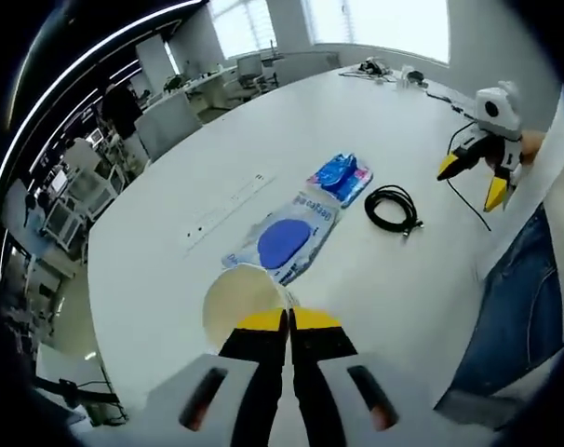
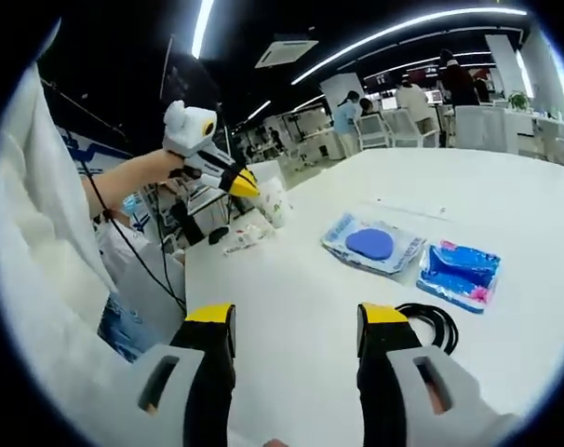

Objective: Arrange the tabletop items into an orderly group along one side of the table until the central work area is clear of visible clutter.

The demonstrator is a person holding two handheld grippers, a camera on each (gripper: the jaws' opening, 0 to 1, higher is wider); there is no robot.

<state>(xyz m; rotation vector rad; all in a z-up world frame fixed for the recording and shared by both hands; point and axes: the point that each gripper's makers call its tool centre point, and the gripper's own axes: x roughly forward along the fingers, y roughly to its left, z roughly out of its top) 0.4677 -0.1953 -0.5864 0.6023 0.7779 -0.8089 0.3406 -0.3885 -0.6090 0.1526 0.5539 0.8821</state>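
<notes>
Left gripper view: the left gripper [image 1: 288,321] has its jaws clenched on the rim of a paper cup [image 1: 242,300], held above the white table [image 1: 180,279] at 6 o'clock. At 12 o'clock from the cup lies a clear pouch with a blue disc [image 1: 284,242]; a blue packet [image 1: 341,177] sits just beyond it at 1 o'clock, and a coiled black cable [image 1: 391,207] lies near at 2 o'clock. The right gripper [image 1: 473,179] hangs at 3 o'clock, jaws apart. Right gripper view: the right gripper [image 2: 296,326] is released, holding nothing; the cup [image 2: 273,200] shows at 11 o'clock, the pouch [image 2: 372,245] at 1 o'clock, the packet [image 2: 459,272] and cable [image 2: 431,321] at 3 o'clock.
</notes>
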